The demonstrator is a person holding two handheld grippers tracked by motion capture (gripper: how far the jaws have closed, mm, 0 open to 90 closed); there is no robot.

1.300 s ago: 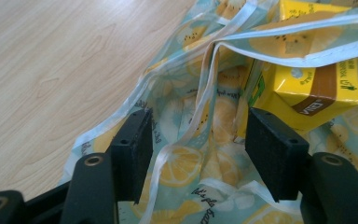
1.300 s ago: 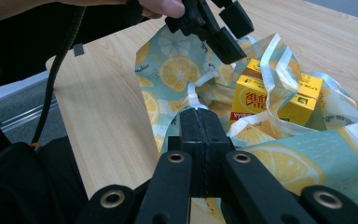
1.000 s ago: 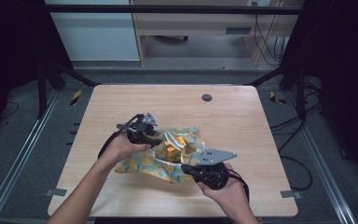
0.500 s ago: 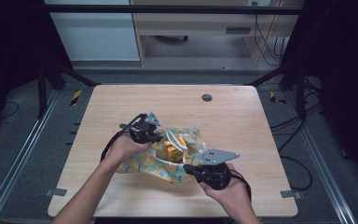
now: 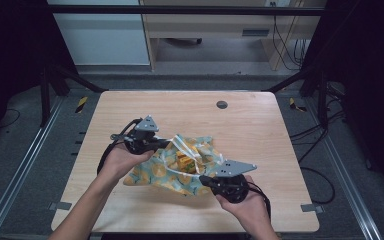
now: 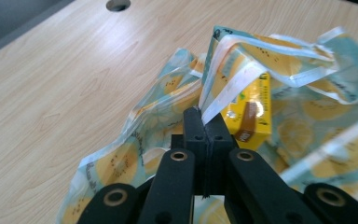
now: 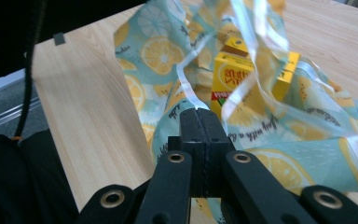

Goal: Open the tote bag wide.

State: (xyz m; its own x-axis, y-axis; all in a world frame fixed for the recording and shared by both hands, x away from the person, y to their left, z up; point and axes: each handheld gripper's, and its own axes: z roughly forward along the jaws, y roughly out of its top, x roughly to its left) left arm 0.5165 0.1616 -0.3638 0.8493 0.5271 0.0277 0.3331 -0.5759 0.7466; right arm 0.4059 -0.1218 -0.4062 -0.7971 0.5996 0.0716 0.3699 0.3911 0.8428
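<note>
Thin, crinkly lemon-print bag with white ribbon handles lies mid-table, slumped flat, long axis running from 8 o'clock to 2 o'clock. Inside it a boxy yellow carton stands upright, glossy card. Left gripper, at the bag's 10 o'clock edge, has jaws pinched on a white handle, having just been closing on it; it sits higher than a second ago, handle pulled taut. Right gripper, at the 5 o'clock edge, is clamped shut on the other handle, unmoved. Table is pale wood grain, smooth.
</note>
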